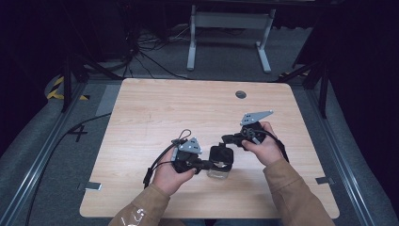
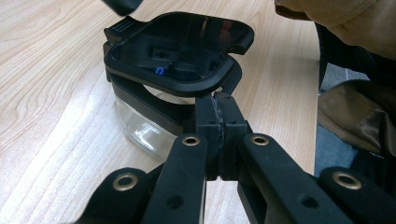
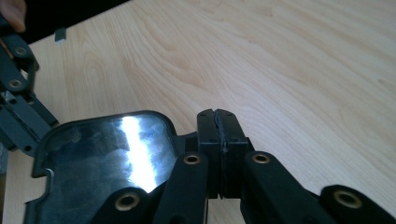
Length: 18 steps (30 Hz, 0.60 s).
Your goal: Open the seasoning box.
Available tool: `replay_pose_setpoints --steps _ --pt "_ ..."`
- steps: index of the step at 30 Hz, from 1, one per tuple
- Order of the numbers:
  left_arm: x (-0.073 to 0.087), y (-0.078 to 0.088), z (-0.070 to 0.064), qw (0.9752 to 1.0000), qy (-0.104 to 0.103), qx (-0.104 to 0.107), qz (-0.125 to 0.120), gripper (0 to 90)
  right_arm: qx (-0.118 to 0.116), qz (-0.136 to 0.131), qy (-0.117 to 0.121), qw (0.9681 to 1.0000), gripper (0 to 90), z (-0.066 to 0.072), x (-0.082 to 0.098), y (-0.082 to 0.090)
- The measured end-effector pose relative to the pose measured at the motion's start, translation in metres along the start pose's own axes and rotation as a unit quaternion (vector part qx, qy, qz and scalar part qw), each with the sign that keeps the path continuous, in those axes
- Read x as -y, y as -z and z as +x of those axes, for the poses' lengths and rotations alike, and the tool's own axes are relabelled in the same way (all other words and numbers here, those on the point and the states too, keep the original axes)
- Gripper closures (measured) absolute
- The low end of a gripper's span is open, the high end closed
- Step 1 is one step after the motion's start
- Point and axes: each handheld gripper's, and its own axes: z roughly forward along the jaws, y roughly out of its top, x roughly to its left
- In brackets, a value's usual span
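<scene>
A clear container [image 1: 219,172] [image 2: 140,133] with a black collar stands near the table's front edge. Its black hinged lid [image 1: 220,154] [image 2: 177,46] [image 3: 102,158] is tilted up. My left gripper [image 1: 207,165] [image 2: 218,99] is shut, and its tips butt against the collar under the lid's front latch. From the far side, my right gripper [image 1: 226,139] [image 3: 218,114] is also shut, with the lid's corner tab against its left jaw. I see nothing between either pair of jaws. In the right gripper view the left gripper [image 3: 18,107] appears beyond the lid.
The wooden table [image 1: 155,108] has a round cable hole [image 1: 241,94] at its far side. The person's tan sleeves [image 1: 291,193] come in over the front edge. Beyond the table are white frame legs [image 1: 192,42] and cables on the floor.
</scene>
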Motion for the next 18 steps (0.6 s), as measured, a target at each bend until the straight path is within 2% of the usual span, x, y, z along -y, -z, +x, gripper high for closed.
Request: replay_pose_setpoints --steps 1,2,4,5,6,8,13,18 --pt "0.0 0.0 0.0 1.0 0.0 0.0 0.0 89.9 0.0 0.0 0.0 1.0 90.0 0.0 0.0 0.0" --pt "-0.001 0.001 0.0 1.0 -0.002 -0.002 -0.004 89.9 0.005 -0.025 0.001 0.9997 90.0 0.002 0.0 0.011" --pt "-0.001 0.001 0.0 1.0 0.0 0.0 -0.007 89.9 0.008 -0.034 0.001 0.9994 90.0 0.003 0.001 0.017" --pt "-0.002 0.002 0.0 0.9999 0.002 -0.002 -0.014 89.9 0.017 -0.046 0.003 0.9988 90.0 0.004 0.004 0.03" --pt "-0.002 0.002 0.0 0.9999 0.002 -0.002 -0.014 90.0 0.017 -0.046 0.003 0.9988 90.0 0.004 0.004 0.03" --pt "-0.004 0.004 0.001 0.9999 -0.004 -0.003 -0.016 89.9 0.027 -0.052 0.007 0.9983 90.0 0.007 0.011 0.047" --pt "-0.015 0.005 0.002 0.9996 -0.012 -0.001 -0.026 89.9 0.037 -0.064 0.007 0.9972 90.0 0.014 0.024 0.067" --pt "-0.023 0.002 0.006 0.9993 -0.011 -0.003 -0.037 89.9 0.043 -0.075 0.007 0.9962 89.9 0.019 0.035 0.085"
